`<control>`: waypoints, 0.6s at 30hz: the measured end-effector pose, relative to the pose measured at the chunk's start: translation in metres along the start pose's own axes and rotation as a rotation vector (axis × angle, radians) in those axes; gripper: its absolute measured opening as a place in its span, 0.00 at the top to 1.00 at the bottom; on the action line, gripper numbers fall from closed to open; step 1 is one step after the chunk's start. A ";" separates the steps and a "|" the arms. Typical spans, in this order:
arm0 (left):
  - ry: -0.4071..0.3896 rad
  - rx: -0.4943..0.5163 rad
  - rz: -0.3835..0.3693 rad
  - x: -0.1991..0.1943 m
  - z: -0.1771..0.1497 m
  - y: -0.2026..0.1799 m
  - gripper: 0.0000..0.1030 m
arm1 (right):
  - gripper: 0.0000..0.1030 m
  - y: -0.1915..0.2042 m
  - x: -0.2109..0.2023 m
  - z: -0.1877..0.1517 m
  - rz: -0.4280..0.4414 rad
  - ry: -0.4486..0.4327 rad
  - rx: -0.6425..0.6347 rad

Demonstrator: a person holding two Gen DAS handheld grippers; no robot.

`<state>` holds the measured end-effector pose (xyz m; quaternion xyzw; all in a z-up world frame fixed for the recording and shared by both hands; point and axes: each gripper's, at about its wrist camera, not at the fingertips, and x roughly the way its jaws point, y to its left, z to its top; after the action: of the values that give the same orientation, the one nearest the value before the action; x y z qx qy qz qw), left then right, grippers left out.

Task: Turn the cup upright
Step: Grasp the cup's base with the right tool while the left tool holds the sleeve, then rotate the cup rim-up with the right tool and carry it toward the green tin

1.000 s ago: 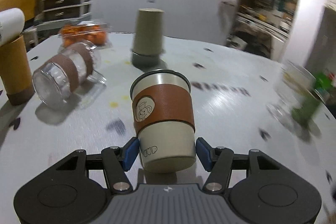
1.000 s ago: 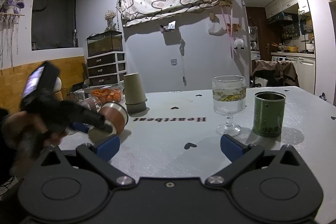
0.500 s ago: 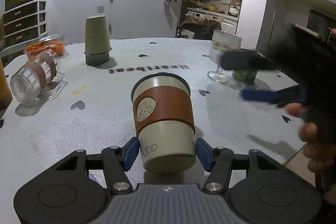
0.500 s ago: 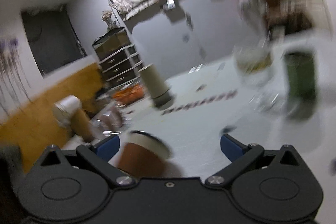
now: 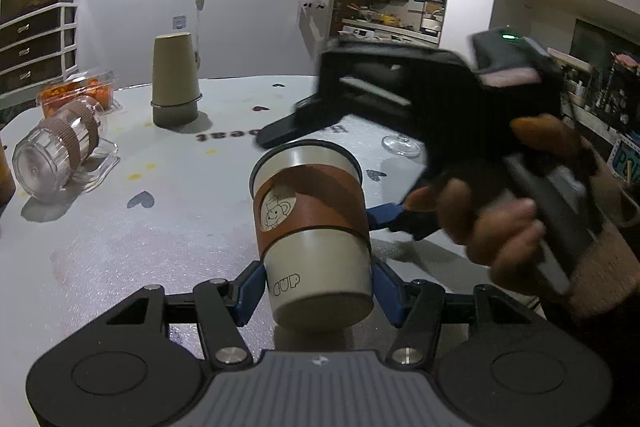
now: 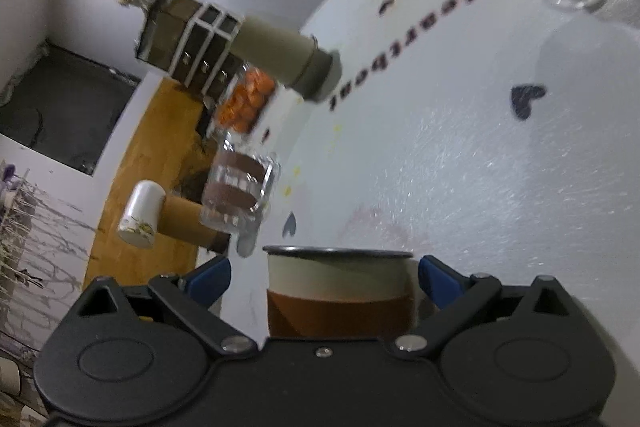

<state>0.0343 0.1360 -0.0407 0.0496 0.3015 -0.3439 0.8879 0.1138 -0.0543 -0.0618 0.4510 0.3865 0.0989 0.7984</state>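
Note:
The cup (image 5: 310,227) is cream with a brown sleeve and a dark rim. My left gripper (image 5: 318,287) is shut on its base and holds it tilted above the white table (image 5: 120,259), mouth pointing away. My right gripper (image 6: 324,277) is rolled sideways and open, its blue pads on either side of the cup's upper part (image 6: 340,283) without clear contact. In the left wrist view the right gripper (image 5: 400,131) reaches in from the right, held by a hand (image 5: 500,211).
A glass mug with brown bands (image 5: 60,151) lies on its side at the left. An inverted beige cup (image 5: 175,83) stands behind it, beside a box of orange fruit (image 5: 76,93). A wine glass foot (image 5: 401,145) is at the right.
My right gripper has swung in from the right, rolled sideways and come around the cup's top. My left gripper keeps the same hold on the cup's base.

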 end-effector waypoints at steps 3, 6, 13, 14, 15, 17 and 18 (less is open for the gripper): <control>-0.004 0.015 -0.003 -0.001 -0.002 -0.001 0.42 | 0.03 0.000 0.004 0.002 -0.008 0.025 0.014; -0.007 0.022 -0.008 -0.002 -0.002 -0.002 0.42 | 0.12 -0.003 0.000 0.003 -0.016 0.041 0.034; -0.034 0.043 -0.061 0.003 -0.002 -0.009 0.42 | 0.22 0.006 -0.026 0.000 -0.062 -0.033 -0.065; -0.038 0.048 -0.071 0.005 -0.002 -0.011 0.42 | 0.22 0.010 -0.032 -0.002 -0.075 -0.052 -0.102; -0.041 0.051 -0.080 0.006 -0.001 -0.012 0.42 | 0.23 0.016 -0.038 -0.004 -0.092 -0.073 -0.146; -0.051 0.063 -0.100 0.010 0.000 -0.016 0.42 | 0.23 0.027 -0.050 -0.010 -0.127 -0.118 -0.246; -0.057 0.071 -0.108 0.013 0.000 -0.019 0.42 | 0.23 0.033 -0.056 -0.015 -0.149 -0.144 -0.305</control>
<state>0.0295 0.1143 -0.0460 0.0548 0.2660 -0.4030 0.8740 0.0713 -0.0540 -0.0099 0.3009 0.3413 0.0643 0.8882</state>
